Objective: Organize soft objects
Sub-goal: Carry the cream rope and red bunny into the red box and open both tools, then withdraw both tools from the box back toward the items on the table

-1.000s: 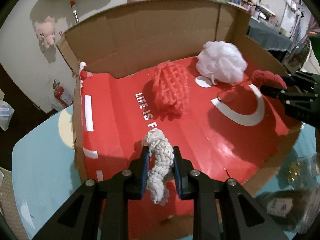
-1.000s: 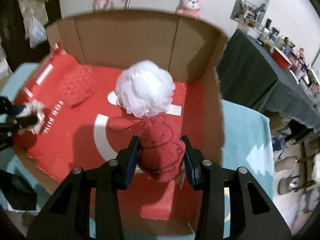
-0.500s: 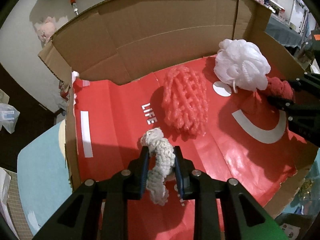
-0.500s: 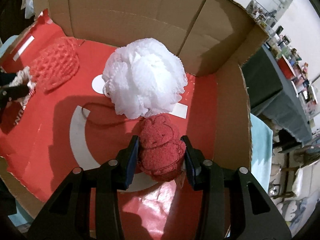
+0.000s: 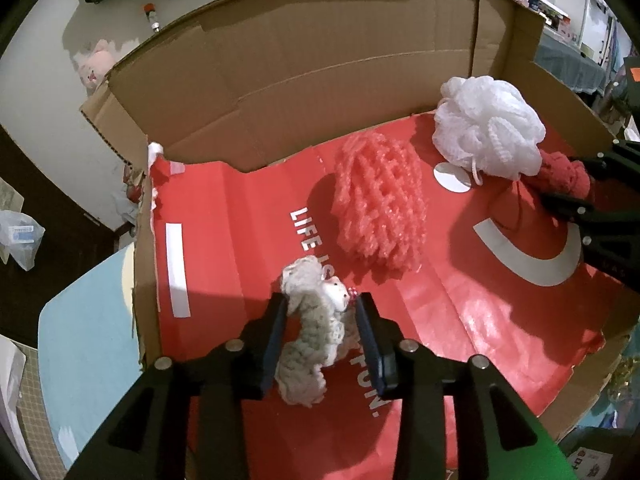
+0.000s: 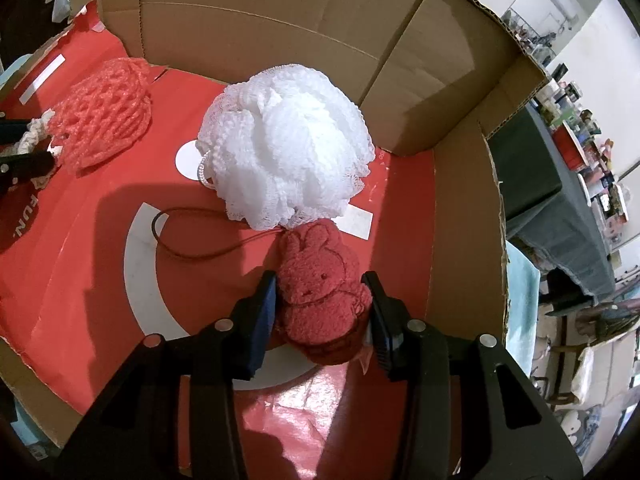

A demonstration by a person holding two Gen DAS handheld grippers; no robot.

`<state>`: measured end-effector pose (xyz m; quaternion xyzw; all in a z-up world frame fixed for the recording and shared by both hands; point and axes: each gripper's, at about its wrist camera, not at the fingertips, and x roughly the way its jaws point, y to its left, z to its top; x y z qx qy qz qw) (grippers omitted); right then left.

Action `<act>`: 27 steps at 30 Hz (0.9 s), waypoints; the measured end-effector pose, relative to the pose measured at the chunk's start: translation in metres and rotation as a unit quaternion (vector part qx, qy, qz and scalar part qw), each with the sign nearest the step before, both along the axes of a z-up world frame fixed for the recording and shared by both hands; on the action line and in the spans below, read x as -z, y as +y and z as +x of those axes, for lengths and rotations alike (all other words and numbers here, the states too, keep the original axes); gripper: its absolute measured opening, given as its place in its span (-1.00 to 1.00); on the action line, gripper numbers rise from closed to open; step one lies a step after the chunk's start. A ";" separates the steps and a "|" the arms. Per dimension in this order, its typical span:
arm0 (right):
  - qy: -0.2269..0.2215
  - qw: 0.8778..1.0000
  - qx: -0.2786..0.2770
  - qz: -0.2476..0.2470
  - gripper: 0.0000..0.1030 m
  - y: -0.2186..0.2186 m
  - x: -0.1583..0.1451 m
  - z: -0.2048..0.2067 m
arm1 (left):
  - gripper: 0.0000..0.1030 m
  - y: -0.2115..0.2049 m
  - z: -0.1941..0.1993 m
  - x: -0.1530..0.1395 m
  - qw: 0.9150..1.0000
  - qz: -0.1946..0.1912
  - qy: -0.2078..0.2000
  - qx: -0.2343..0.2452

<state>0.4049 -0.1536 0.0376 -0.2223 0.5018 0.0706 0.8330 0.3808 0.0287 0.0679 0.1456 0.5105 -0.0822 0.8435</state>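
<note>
A shallow cardboard box (image 5: 320,80) with a red printed floor holds the soft things. My left gripper (image 5: 320,300) is low over the near left floor. Its jaws are opening, and a cream crocheted piece (image 5: 308,336) lies slack between them on the floor. My right gripper (image 6: 319,284) is shut on a red plush bunny (image 6: 320,308), which touches the front of a white mesh pouf (image 6: 288,140). A red cord (image 6: 188,248) loops from the bunny across the floor. A coral foam net (image 5: 380,208) lies mid-box, beside the pouf (image 5: 488,124).
The box walls rise behind and on the right; its near edge is low and torn. The box sits on a light blue tabletop (image 5: 88,320). A dark-draped table (image 6: 560,184) crowded with small items stands to the right. A plastic bag (image 5: 20,232) lies at the far left.
The left jaws have spread apart, and the crocheted piece has slumped wider between them. Both grippers have moved deeper into the box. The right one has sunk with the bunny toward the pouf.
</note>
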 end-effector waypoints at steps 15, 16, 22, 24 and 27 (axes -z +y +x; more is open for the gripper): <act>-0.015 1.000 -0.016 0.000 0.28 0.011 -0.012 -0.013 | 0.24 0.003 -0.014 -0.016 0.999 -0.029 -0.028 0.002; -0.018 1.000 -0.018 0.001 0.36 0.012 -0.014 -0.014 | 0.25 0.003 -0.015 -0.018 0.999 -0.032 -0.030 0.002; -0.033 0.999 -0.013 0.007 0.36 0.010 -0.036 -0.025 | 0.52 0.001 -0.034 -0.044 0.996 -0.060 -0.060 0.003; -0.042 0.999 -0.011 0.009 0.36 0.009 -0.045 -0.031 | 0.61 0.001 -0.044 -0.056 0.994 -0.069 -0.079 0.004; -0.054 0.998 -0.004 0.020 0.38 0.002 -0.060 -0.040 | 0.70 0.002 -0.059 -0.074 0.991 -0.089 -0.103 0.006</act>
